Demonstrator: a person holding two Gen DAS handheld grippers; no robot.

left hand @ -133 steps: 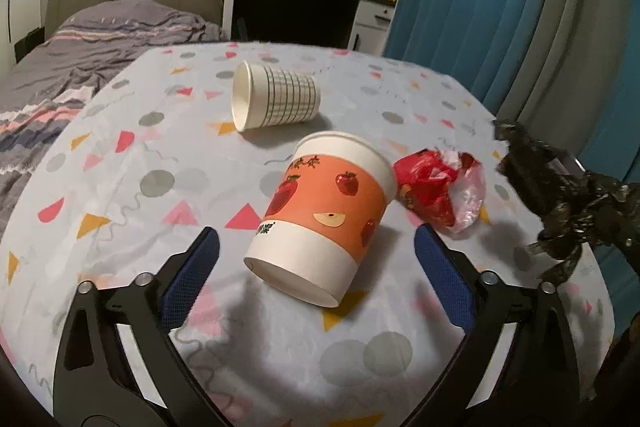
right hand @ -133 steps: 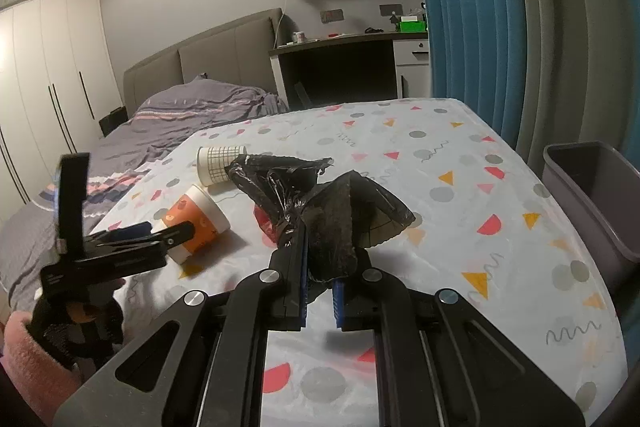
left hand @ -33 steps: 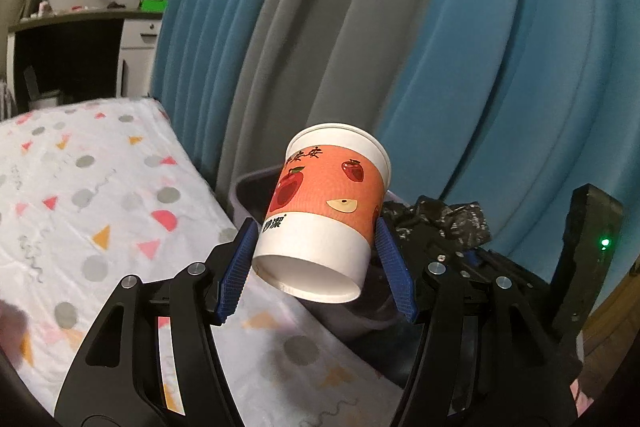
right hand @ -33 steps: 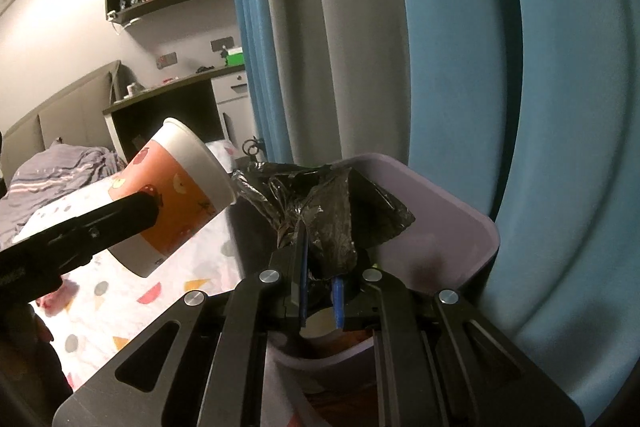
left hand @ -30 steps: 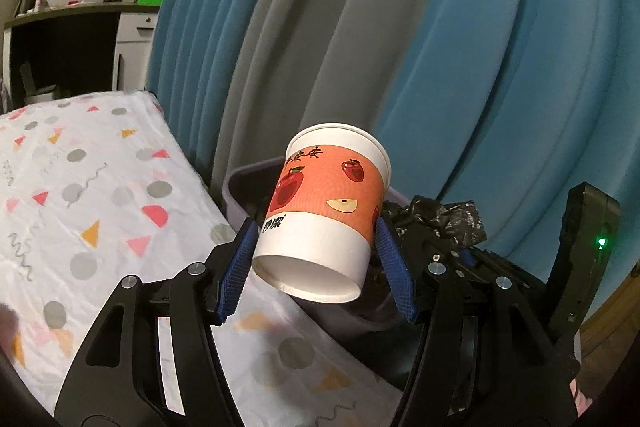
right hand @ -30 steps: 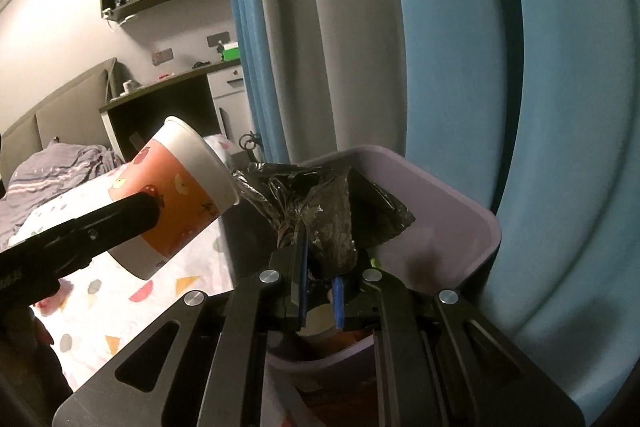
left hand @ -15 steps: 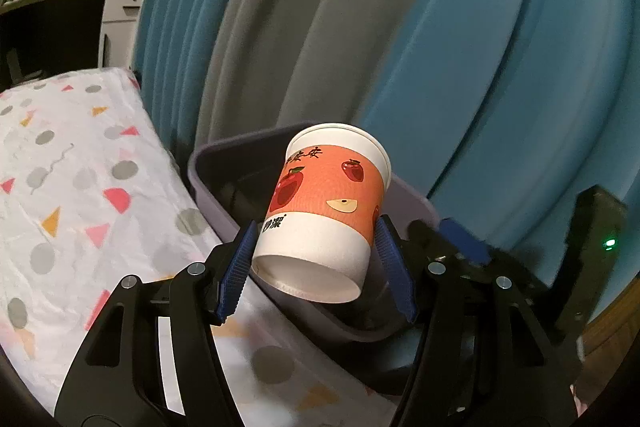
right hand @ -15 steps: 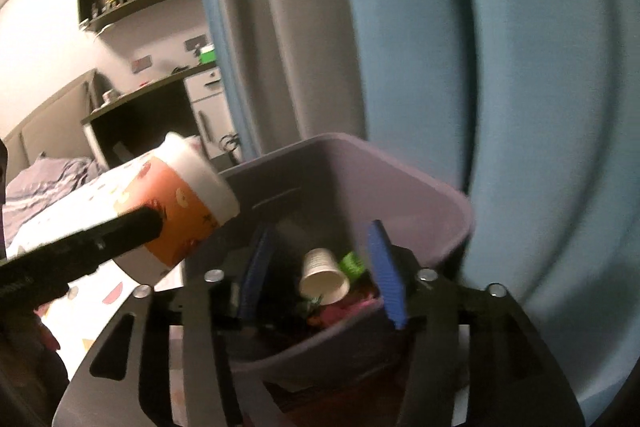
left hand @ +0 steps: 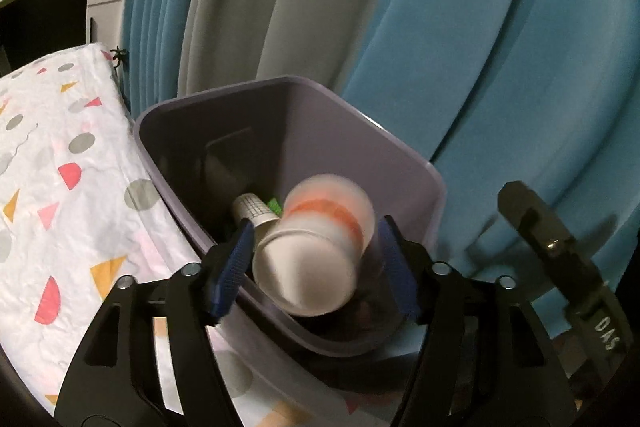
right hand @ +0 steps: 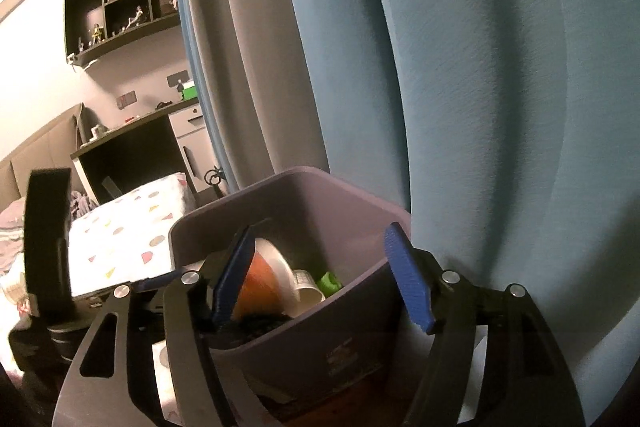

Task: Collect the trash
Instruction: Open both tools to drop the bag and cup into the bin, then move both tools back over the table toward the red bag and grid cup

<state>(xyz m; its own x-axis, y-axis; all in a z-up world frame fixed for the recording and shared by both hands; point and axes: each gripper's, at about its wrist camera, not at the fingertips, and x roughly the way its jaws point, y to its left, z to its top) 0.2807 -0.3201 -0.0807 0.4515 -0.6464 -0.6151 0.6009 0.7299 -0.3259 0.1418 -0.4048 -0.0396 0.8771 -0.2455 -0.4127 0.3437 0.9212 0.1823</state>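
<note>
Cup (left hand: 320, 247), orange and white and blurry, is loose in the bin (left hand: 404, 151), between the left gripper (left hand: 316, 267) pads but not touching them. Those jaws are opening. A checked cup (left hand: 254, 207) lies under it. The right gripper (right hand: 322, 277) is opening too, with nothing pinched. The bin stands by the bed edge (left hand: 116, 131) and curtain (left hand: 460, 47).
</note>
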